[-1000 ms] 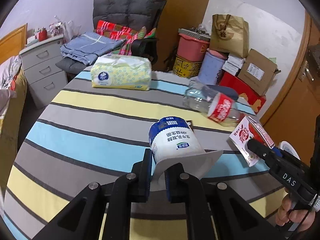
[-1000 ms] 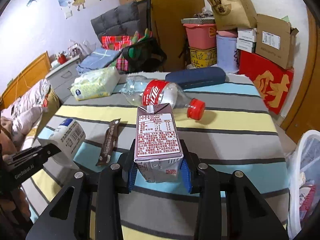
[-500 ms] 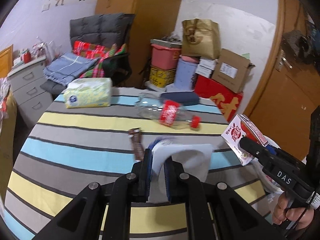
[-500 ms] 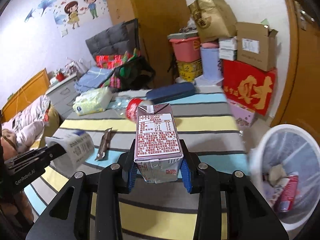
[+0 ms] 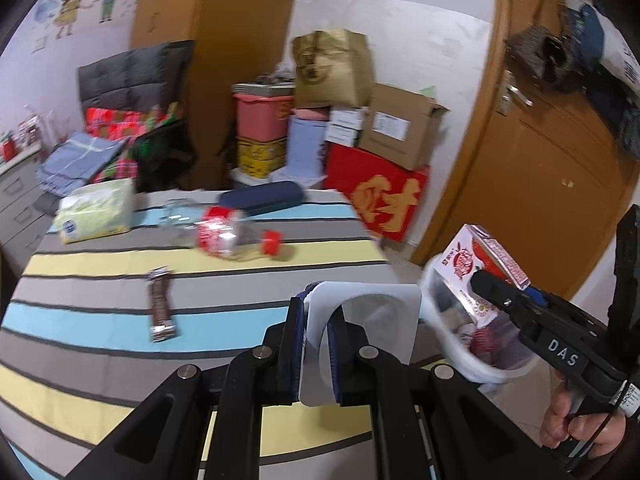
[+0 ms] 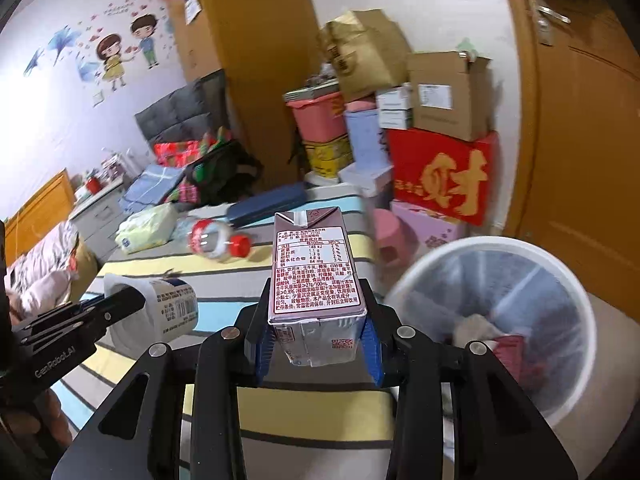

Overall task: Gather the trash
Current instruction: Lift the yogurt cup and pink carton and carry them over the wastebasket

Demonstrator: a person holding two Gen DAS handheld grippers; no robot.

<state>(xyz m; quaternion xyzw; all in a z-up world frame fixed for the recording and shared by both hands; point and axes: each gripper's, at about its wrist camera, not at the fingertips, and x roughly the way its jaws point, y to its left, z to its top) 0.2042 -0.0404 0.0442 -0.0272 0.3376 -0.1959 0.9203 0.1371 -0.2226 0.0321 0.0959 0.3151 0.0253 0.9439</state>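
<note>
My left gripper [image 5: 318, 344] is shut on the rim of a white yogurt cup [image 5: 364, 328], seen mouth-on over the striped table's right edge; the same cup [image 6: 168, 312] shows at the left of the right wrist view. My right gripper [image 6: 318, 340] is shut on an upright milk carton [image 6: 316, 276], and that carton [image 5: 476, 276] hangs above the white trash bin [image 5: 456, 348]. The bin [image 6: 472, 252], lined with clear plastic and holding some trash, stands on the floor to the right of the table. On the table lie a clear bottle with a red cap [image 5: 228, 238] and a brown snack wrapper [image 5: 160, 304].
A tissue pack [image 5: 94, 212] and a dark blue case [image 5: 260, 198] lie at the table's far side. Stacked boxes, a red box [image 5: 380, 204] and buckets crowd the wall behind. A wooden door [image 5: 532, 168] stands at the right. A pink stool [image 6: 394, 236] sits on the floor by the bin.
Both grippers have swung to the right and risen a little, still holding the cup and the carton. The bin has come into view below the carton, and the cup now faces me mouth-on.
</note>
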